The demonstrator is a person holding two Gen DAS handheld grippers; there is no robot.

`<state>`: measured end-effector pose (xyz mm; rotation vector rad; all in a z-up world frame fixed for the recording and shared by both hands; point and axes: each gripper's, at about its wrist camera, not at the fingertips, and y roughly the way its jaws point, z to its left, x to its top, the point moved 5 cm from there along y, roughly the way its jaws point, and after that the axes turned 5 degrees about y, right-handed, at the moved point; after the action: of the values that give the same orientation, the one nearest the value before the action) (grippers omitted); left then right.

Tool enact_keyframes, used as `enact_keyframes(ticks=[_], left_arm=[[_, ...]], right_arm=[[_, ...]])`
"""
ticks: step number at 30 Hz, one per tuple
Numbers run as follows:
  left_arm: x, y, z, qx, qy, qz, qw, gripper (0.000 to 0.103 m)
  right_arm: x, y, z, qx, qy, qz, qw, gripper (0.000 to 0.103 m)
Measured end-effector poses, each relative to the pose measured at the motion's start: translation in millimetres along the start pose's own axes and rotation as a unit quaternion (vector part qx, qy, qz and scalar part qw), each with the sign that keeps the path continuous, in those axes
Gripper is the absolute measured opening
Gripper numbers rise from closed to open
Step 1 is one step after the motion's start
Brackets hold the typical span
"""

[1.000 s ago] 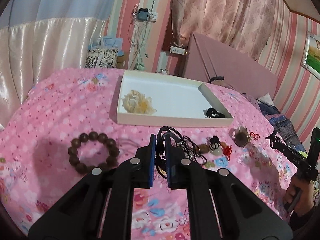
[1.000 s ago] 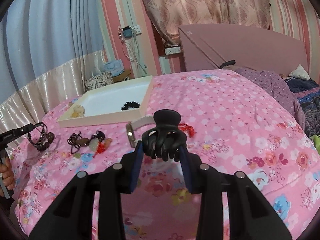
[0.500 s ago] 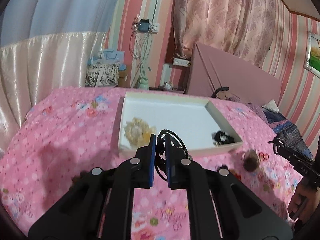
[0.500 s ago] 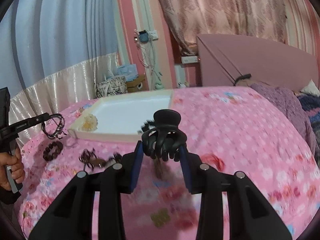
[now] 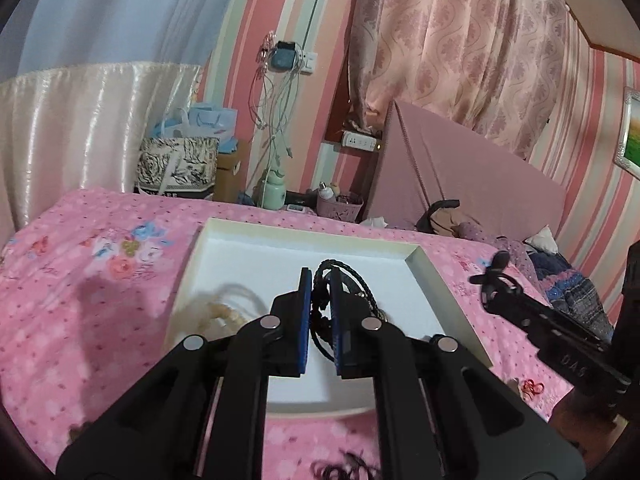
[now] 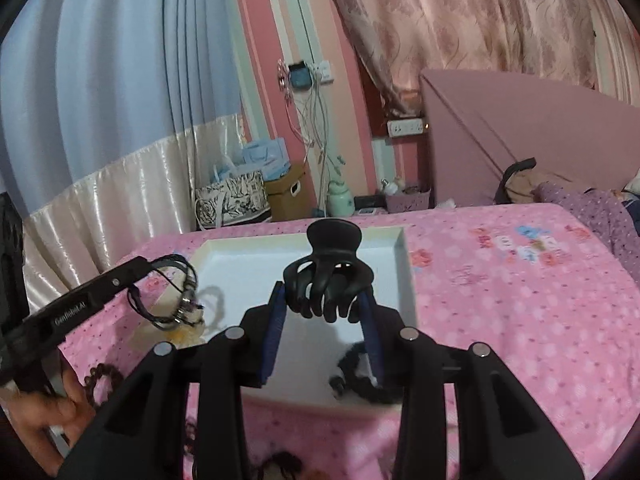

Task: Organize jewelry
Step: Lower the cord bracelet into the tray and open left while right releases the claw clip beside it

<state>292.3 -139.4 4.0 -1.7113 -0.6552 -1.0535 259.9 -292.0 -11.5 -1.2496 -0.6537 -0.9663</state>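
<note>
Pink floral bedding covers the bed [image 5: 100, 280], and both claws hang over a shallow white tray [image 5: 256, 264] lying on it.

Left claw [image 5: 320, 312]: its blue pads are drawn narrow and pinch a black braided cord bracelet [image 5: 352, 280], whose loops rise above the fingertips and trail down between them. From the right wrist view the same bracelet [image 6: 176, 296] dangles from that claw over the tray's near left corner (a metal bead on it catches the light). Just beneath it, a pale yellowish ornament [image 5: 220, 312] lies inside the tray, blurred.

Right claw [image 6: 324, 312]: it grips a black hair clip [image 6: 328, 276] by the teeth, hinge end up, held above the tray's middle. Below and slightly right, a dark tangled piece [image 6: 356, 376] lies in the tray near the front wall, partly hidden behind a finger. A brown bead bracelet [image 6: 102, 380] rests on the bedding outside the tray, beside the person's left hand [image 6: 40, 424]. Small red loops [image 5: 530, 388] lie on the bedding to the tray's right.

Beyond the bed stand a pink headboard [image 5: 460, 176], a patterned bag [image 5: 176, 168], a mint-green bottle [image 5: 274, 192] and striped walls with pink curtains [image 5: 460, 40].
</note>
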Motion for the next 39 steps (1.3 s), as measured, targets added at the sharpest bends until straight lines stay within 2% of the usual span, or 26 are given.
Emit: enact_keyframes(ticks=[8,16,20,28,39], left_arm=[[-31,49,-12,0.002,0.019,0.048,0.9987,0.007],[-53,72,-13,0.001,0.022,0.093,0.9954,0.007],[-61,79,-20,-0.001,0.029,0.107,0.9939,0.007],[-65,82,-19,0.013,0.026,0.113,0.9932,0.007],[-70,99,-20,0.010,0.025,0.147,0.9888,0.007]], right_arm=[[-37,41,10,-0.008,-0.018,0.055,0.998,0.037],[-64,64,9,-0.012,-0.032,0.125,0.992,0.037],[-68,67,11,-0.014,-0.039,0.136,0.990,0.037],[-68,70,13,-0.019,-0.047,0.135,0.990,0.037],[-64,71,12,-0.028,-0.042,0.129,0.990,0.039]])
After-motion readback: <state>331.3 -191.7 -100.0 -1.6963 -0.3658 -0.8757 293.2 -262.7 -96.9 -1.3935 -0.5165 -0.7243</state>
